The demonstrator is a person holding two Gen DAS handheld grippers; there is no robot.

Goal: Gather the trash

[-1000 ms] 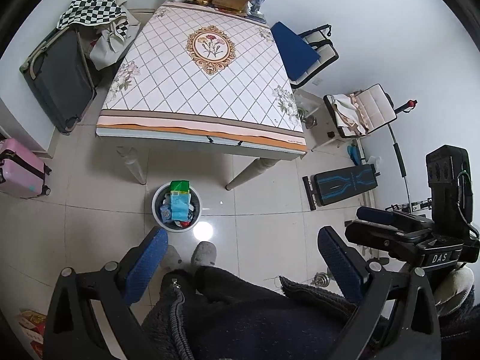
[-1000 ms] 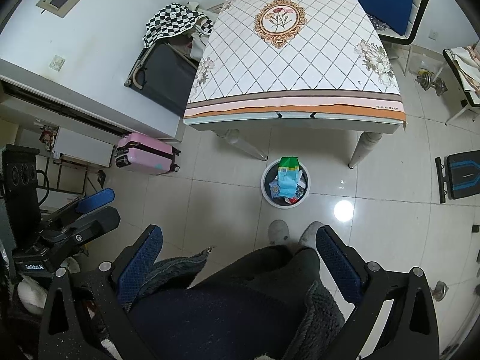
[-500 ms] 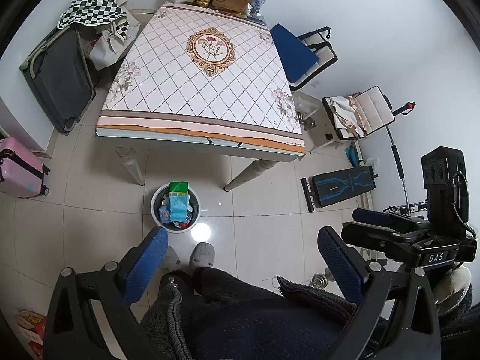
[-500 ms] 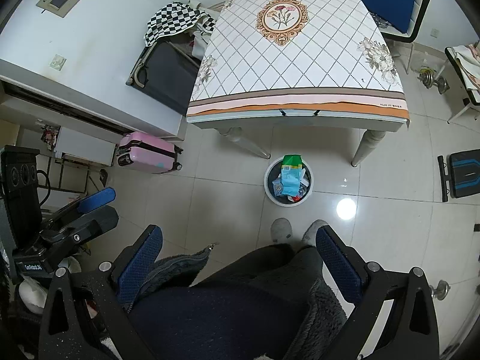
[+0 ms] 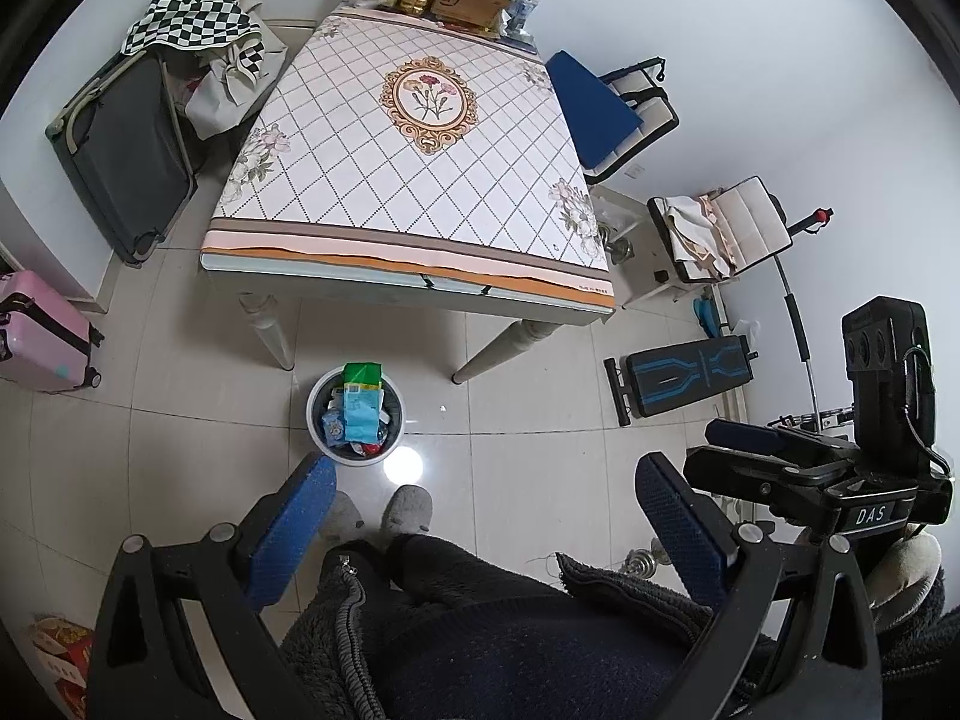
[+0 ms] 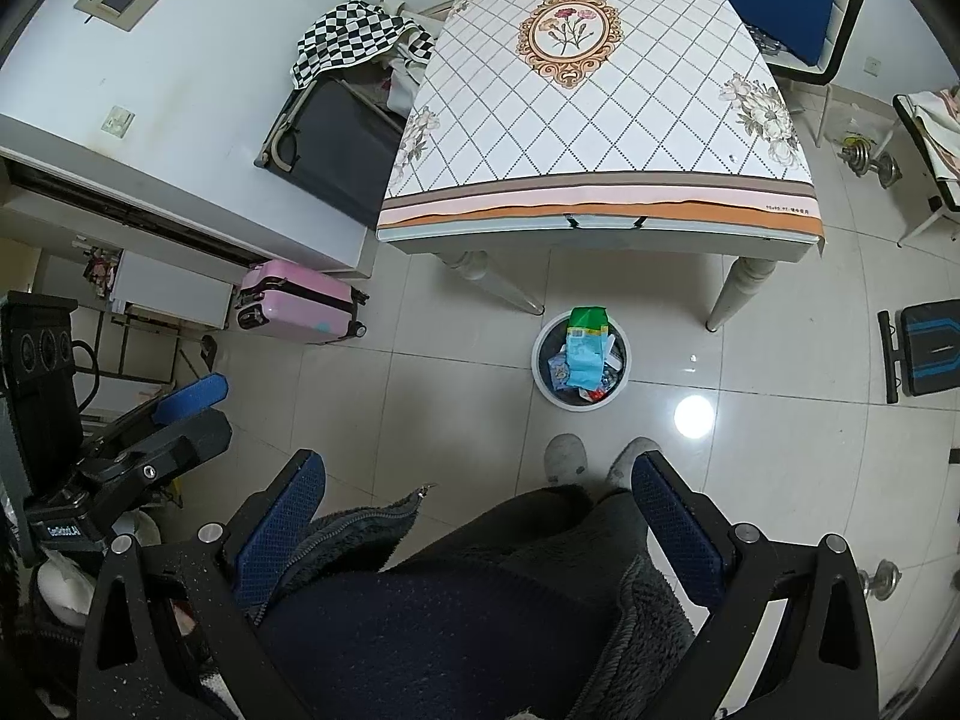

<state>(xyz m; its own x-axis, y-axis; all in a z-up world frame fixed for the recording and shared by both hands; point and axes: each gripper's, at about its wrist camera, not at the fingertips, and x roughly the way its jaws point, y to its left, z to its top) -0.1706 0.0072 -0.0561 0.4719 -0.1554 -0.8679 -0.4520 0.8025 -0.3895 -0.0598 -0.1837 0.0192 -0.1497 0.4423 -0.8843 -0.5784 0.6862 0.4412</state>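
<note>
Blue-padded jaws on your left gripper [image 5: 480, 516] and right gripper [image 6: 480, 510] both stand wide apart, gripping nothing, held above your lap. Your trash bin [image 6: 581, 367] sits on the tiled floor just before your slippers [image 5: 408, 507], near the worktop [image 6: 600, 120] edge, stuffed with what look like snack wrappers [image 6: 585, 354], a green packet [image 5: 362, 376] uppermost.

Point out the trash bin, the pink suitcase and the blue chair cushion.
trash bin [image 5: 315, 420]: left wrist view, white rim.
pink suitcase [image 6: 300, 300]: right wrist view, side shell.
blue chair cushion [image 5: 591, 102]: left wrist view, top face.
</note>
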